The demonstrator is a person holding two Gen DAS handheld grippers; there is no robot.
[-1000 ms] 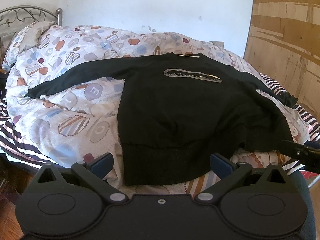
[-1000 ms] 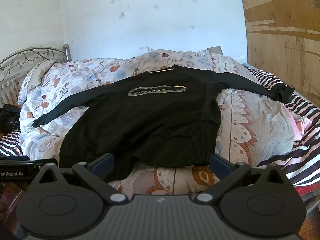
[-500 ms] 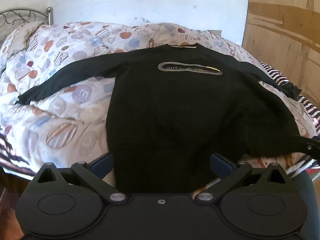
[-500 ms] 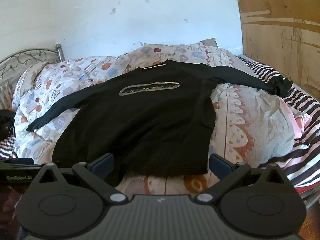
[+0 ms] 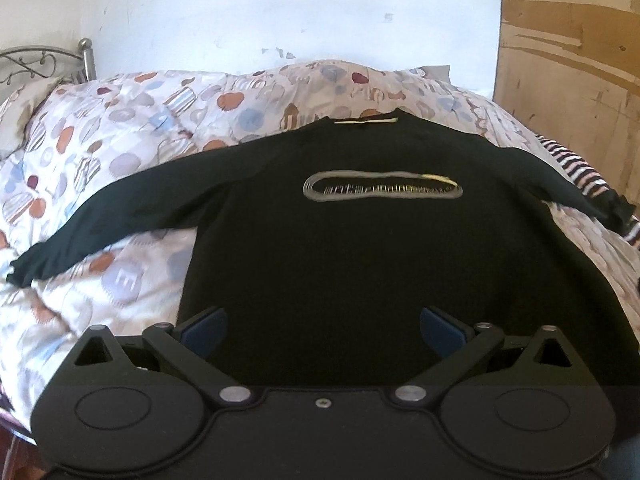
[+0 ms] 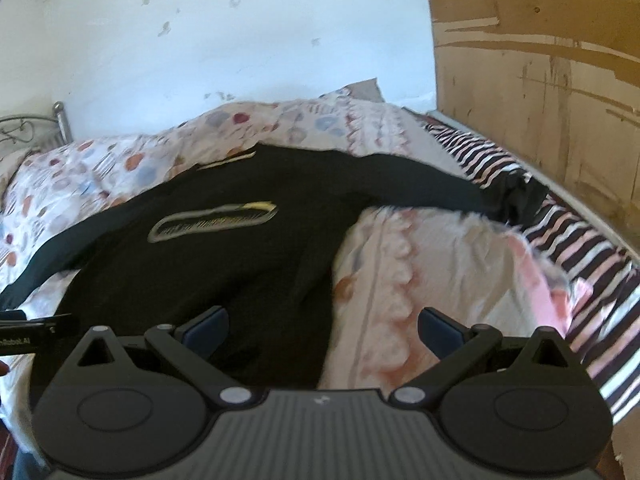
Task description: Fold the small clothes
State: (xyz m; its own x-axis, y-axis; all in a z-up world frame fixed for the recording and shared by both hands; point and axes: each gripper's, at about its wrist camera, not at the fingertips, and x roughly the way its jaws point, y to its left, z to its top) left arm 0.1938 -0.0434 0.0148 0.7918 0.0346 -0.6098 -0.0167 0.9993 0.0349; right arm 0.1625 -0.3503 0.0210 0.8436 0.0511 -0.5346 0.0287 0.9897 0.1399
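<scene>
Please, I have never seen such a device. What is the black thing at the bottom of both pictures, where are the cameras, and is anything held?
Each picture comes from a camera mounted on a hand-held, two-finger gripper, looking forward along its fingers. The left gripper and right gripper both stand open and hold nothing. Ahead lies a black long-sleeved sweater with a silver oval logo, spread flat, sleeves out, on a quilt patterned with coloured circles. A black-and-white striped sheet shows beneath.

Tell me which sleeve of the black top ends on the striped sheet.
The right-hand sleeve, as both cameras see it: its cuff rests on the striped sheet. The other sleeve lies on the patterned quilt.
</scene>
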